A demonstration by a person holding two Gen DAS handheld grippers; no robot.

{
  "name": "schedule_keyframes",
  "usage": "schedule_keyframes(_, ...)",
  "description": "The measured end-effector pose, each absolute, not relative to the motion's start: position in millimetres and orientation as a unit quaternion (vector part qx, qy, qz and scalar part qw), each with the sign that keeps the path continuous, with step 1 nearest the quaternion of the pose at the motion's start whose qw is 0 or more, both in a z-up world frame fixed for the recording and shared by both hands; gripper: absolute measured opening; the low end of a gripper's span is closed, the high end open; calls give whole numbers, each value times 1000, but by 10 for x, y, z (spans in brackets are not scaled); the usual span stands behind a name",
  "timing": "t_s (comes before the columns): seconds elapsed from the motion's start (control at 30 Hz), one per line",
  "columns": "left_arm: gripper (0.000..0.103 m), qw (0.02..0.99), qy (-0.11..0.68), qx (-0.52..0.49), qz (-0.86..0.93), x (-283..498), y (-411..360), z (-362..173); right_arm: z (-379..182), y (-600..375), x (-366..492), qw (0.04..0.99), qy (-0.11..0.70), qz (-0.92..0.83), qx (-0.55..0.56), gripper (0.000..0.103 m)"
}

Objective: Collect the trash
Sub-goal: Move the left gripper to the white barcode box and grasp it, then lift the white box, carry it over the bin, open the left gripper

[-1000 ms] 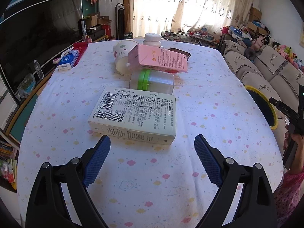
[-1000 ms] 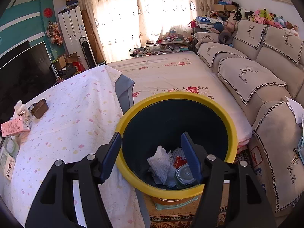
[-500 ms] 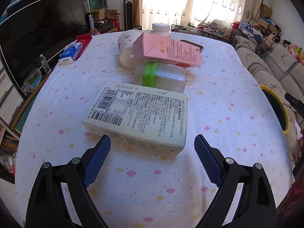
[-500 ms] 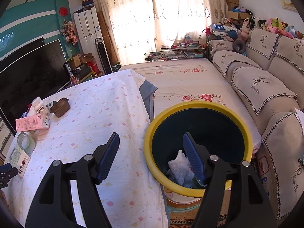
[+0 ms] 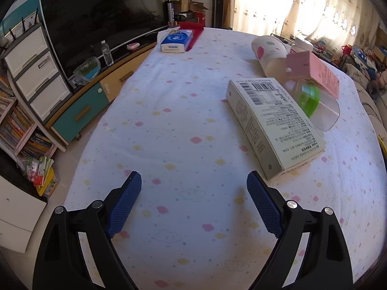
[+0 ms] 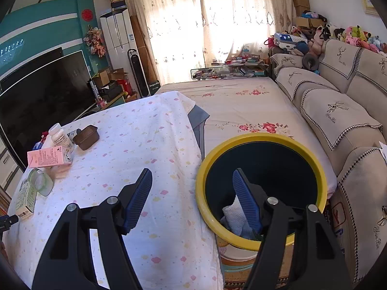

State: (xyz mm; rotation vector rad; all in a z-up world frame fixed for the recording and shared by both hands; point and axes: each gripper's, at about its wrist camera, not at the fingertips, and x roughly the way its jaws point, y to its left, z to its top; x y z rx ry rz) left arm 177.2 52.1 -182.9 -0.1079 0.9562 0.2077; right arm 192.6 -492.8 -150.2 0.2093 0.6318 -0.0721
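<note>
A beige printed carton [image 5: 273, 123] lies flat on the spotted tablecloth [image 5: 169, 133], ahead and right of my left gripper [image 5: 193, 181], which is open and empty. Behind the carton lie a clear cup with a green lid [image 5: 314, 101], a pink carton [image 5: 314, 72], a paper cup [image 5: 268, 48] and a white bottle [image 5: 302, 44]. My right gripper [image 6: 192, 176] is open and empty over the table's edge beside the yellow-rimmed trash bin [image 6: 261, 140], which holds crumpled tissue [image 6: 233, 215]. The same items show far left in the right wrist view: pink carton [image 6: 48, 159], beige carton [image 6: 25, 200].
A blue tissue pack [image 5: 176, 39] lies at the table's far end. A brown tray [image 6: 85, 134] sits near the white bottle [image 6: 59, 136]. A TV [image 5: 101, 19] and drawers [image 5: 36, 72] stand left of the table. A bed [image 6: 241, 101] and sofa [image 6: 338, 108] lie beyond the bin.
My left gripper has swung left, so the beige carton now sits to its right rather than between the fingers. My right gripper has drawn back from over the bin toward the table.
</note>
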Motion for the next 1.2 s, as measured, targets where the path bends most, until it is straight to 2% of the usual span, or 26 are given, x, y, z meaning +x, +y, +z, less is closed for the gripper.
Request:
schedule_keyframes(0.37,88,901,426,-77,33,2054,-227,-1686,-1491,-4851,1937,946,309,-24,101,66)
schedule_keyframes(0.57,90,900,416,-67,109,2341,-261,-1729,-1547,-4898,1954,943,311,-21,114,66)
schedule_keyframes(0.97,93,889,438,-71,113,2454,-265,-1918,-1601,-4958,1987,941,315,-16,125,66)
schedule_keyframes(1.0,91,889,438,-77,110,2445,-225,-1928,-1602,-4960,1987,941,315,-16,125,66)
schedule_keyframes(1.1,79,889,437,-78,114,2399,-103,-1919,-1606,-4964,1991,940,316,-15,126,66)
schedule_keyframes(1.2,78,880,454,-84,110,2416,23,-1971,-1608,-4944,1997,940,316,-11,127,66)
